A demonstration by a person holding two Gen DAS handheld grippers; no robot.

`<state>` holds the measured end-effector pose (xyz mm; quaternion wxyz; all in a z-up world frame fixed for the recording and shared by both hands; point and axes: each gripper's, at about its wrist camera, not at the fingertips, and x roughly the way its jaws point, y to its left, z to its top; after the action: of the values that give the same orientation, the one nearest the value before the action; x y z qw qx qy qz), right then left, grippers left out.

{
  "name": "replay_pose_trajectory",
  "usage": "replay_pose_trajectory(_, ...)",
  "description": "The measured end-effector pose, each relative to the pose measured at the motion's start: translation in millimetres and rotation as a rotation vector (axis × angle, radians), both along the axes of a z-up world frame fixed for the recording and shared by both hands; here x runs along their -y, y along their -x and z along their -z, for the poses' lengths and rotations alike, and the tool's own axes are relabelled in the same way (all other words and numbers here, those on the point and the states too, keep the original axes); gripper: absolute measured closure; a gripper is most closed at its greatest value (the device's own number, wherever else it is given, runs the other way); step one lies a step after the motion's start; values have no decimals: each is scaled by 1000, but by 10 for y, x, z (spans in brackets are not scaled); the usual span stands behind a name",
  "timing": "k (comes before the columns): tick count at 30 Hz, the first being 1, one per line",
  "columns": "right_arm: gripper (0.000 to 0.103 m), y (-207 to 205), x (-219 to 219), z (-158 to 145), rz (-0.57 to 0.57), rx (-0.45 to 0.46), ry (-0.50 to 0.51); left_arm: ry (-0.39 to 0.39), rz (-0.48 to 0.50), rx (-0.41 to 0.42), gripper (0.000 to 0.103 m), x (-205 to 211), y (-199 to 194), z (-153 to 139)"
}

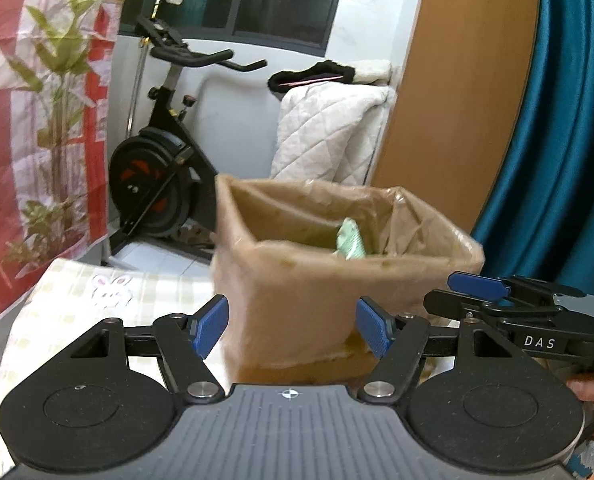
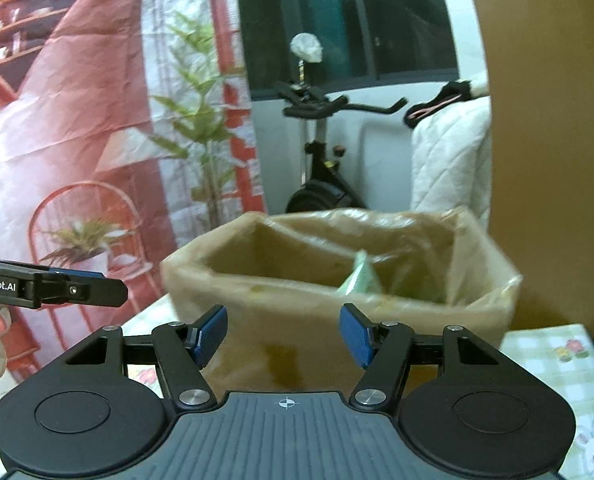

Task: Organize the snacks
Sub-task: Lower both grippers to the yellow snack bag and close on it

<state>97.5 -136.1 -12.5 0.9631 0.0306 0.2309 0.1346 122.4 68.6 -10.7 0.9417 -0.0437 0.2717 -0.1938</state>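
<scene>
Left wrist view is showing the left gripper [image 1: 293, 332] standing open with nothing between its pads. A box [image 1: 337, 280] lined with a brown bag is sitting on the table [image 1: 97, 292] right in front of it. One green snack [image 1: 351, 240] is already lying inside the box, so that part looks done. The right gripper [image 2: 284, 334] is also staying open and empty, just in front of the same box. No other snacks are showing on the table, so I cannot tell how many are left.
</scene>
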Motion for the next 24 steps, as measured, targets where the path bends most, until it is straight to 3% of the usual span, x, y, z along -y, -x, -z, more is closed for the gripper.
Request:
replay_pose_trajectory(13,44,153,-519,523,-60,-149,48,30,-95,-102,31,-584,221,469)
replay_pose_trajectory(24,44,120,-975,894,-137,-273,107,60,-75,-213,32,-688,322,966)
